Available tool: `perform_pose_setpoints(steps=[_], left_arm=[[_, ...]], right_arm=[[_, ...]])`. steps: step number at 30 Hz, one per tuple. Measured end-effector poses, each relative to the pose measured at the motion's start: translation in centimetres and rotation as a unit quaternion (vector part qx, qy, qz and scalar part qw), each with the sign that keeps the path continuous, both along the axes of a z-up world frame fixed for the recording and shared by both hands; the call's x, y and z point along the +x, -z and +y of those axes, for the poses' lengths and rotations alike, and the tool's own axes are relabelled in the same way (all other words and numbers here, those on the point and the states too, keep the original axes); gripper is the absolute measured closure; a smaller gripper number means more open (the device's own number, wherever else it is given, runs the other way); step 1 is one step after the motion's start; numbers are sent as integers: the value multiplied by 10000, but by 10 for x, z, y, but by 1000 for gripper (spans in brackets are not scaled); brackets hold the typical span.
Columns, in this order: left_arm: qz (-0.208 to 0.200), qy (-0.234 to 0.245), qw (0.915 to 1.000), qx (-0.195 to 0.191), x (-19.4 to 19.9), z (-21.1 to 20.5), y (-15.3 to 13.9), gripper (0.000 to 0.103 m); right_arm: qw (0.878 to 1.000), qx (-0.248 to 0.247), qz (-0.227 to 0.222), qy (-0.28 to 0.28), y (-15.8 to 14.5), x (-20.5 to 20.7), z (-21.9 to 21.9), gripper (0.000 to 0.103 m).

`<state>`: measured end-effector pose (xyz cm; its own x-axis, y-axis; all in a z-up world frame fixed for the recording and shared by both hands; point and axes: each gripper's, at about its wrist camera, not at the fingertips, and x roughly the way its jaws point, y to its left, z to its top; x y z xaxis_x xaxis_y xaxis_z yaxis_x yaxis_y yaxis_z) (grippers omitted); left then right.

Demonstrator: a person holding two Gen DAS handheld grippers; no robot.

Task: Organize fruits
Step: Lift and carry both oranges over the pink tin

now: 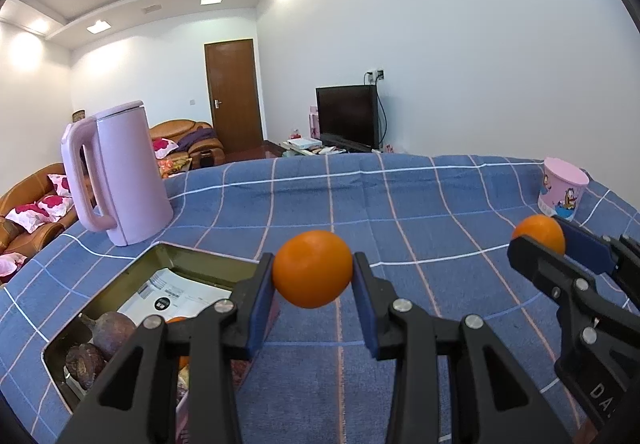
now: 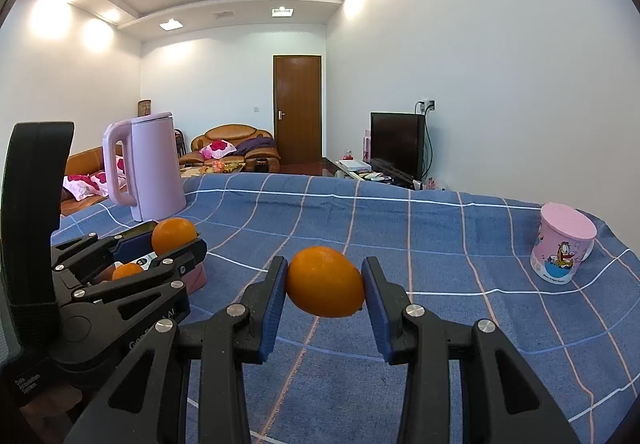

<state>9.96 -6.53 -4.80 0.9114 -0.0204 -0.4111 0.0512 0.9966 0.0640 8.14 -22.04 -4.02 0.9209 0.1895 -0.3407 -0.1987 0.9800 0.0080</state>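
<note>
My left gripper (image 1: 313, 270) is shut on a round orange (image 1: 312, 268), held above the blue checked cloth just right of a metal tin (image 1: 100, 300). The tin holds dark brown fruits (image 1: 110, 330), another orange (image 1: 176, 321) and a printed paper. My right gripper (image 2: 325, 282) is shut on a second orange (image 2: 325, 281), held over the cloth. In the left wrist view the right gripper (image 1: 538, 240) with its orange (image 1: 539, 231) shows at the right edge. In the right wrist view the left gripper (image 2: 176, 242) with its orange (image 2: 174, 234) shows at the left, an orange in the tin (image 2: 127, 270) below it.
A pink kettle (image 1: 120, 172) stands at the back left of the table, behind the tin. A pink cartoon cup (image 1: 562, 188) stands upside down near the far right edge. The blue checked cloth (image 1: 360, 196) covers the table between them. Sofas, a door and a television lie beyond.
</note>
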Motion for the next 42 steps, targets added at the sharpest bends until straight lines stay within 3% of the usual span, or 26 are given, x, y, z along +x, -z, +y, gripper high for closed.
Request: perform_pose_setpoints(steps=[19, 42], left_arm=[[-161, -106, 9998, -100, -11, 8, -3, 63], [139, -161, 9995, -226, -26, 44, 1, 63]], right_arm=[[9998, -18, -185, 24, 0, -10, 1, 63], [9993, 44, -181, -329, -3, -23, 23, 63]])
